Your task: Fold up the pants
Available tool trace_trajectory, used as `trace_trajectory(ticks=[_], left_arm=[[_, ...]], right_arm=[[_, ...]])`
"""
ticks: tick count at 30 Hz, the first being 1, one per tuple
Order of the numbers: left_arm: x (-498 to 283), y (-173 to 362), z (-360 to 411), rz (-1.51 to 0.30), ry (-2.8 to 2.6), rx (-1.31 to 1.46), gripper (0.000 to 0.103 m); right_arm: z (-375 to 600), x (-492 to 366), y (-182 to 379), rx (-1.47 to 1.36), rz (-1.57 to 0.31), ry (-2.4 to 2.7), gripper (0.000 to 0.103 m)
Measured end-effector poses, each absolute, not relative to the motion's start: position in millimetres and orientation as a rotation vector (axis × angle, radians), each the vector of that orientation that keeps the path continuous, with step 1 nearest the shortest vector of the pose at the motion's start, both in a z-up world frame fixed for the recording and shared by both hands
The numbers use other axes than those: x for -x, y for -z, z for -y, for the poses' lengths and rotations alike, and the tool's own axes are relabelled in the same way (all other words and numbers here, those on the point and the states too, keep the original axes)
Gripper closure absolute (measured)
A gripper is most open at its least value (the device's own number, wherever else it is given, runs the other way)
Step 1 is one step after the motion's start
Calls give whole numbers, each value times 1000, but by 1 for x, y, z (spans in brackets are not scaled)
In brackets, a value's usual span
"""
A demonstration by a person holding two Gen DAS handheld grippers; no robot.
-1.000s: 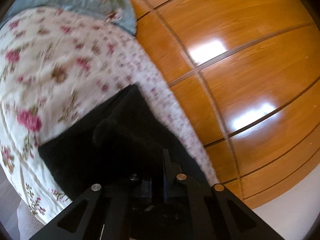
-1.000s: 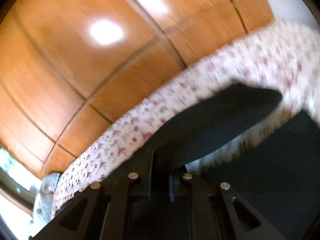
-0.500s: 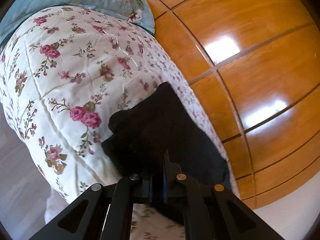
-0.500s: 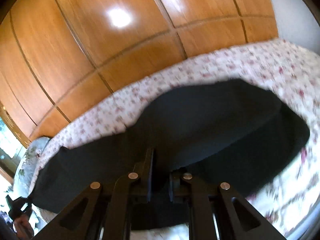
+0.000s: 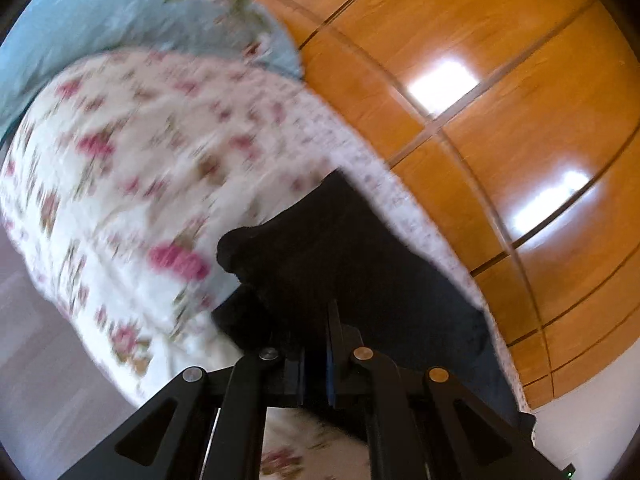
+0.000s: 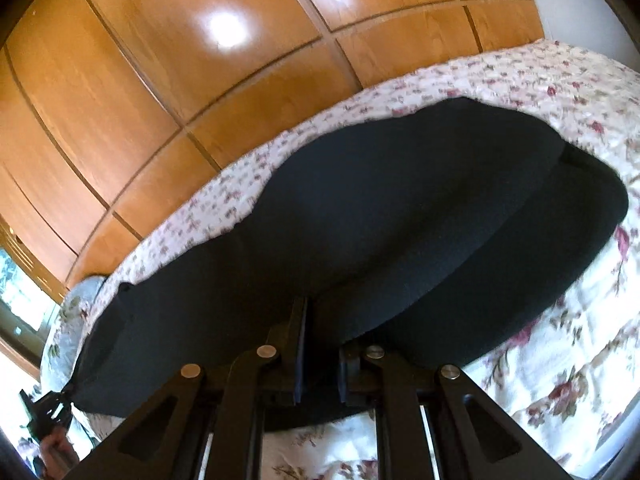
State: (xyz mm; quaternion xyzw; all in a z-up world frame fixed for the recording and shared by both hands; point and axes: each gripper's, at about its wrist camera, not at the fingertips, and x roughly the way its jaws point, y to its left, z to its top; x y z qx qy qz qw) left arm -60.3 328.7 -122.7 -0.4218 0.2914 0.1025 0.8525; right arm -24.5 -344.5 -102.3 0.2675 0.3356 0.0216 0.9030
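Black pants [image 6: 380, 208] now spread wider — both grippers stay clamped on fabric.

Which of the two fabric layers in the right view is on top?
The upper pants layer, held by the right tongs; it overlaps the lower layer, which sticks out toward the right on the quilt.

Location type: a bedroom in a home. Identifying features are a bed covered with a quilted white bedspread [image 5: 132, 184] printed with pink roses, a pale blue floral pillow [image 5: 120, 12] at one end of it, and a wall of glossy wooden wardrobe panels [image 6: 168, 80] running directly beside the bed (light reflections are visible on the varnish). A window [image 6: 16, 300] shows at the far end beyond the pillow.
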Motion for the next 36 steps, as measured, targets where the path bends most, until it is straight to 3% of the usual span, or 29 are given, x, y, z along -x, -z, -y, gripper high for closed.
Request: trace_trajectory(ticks=[6,12,15,17,19,26,28,30,32,33,36], left_arm=[[72,109,-320,-550,-223,911,96],[77,107,-312,-599,-330,828,83],[92,89,-305,-536,-437,765,77],[98,76,-299,-478,-468,738,77],[100,67,-290,-446,-470,701,77],[70,47,-233,-447,-295,504,76],[57,48,-212,-474,-210,455,75],[42,53,-194,-514,-129,446,75],[30,59,-174,-562,-63,441,75],[23,62,-168,-582,-42,435,75],[7,70,-146,-635,16,414,75]], right_arm=[[353,32,94,-575,-633,-39,91],[352,27,104,-593,-683,-61,90],[365,31,104,-687,-661,-77,79],[377,36,100,-729,-613,-65,61],[394,40,97,-779,-560,-45,51],[461,30,108,-973,-483,85,51],[477,22,115,-1046,-476,111,52],[489,14,119,-1091,-455,134,61],[491,6,115,-1065,-471,159,84],[492,1,112,-1054,-484,158,89],[492,12,96,-996,-479,157,94]])
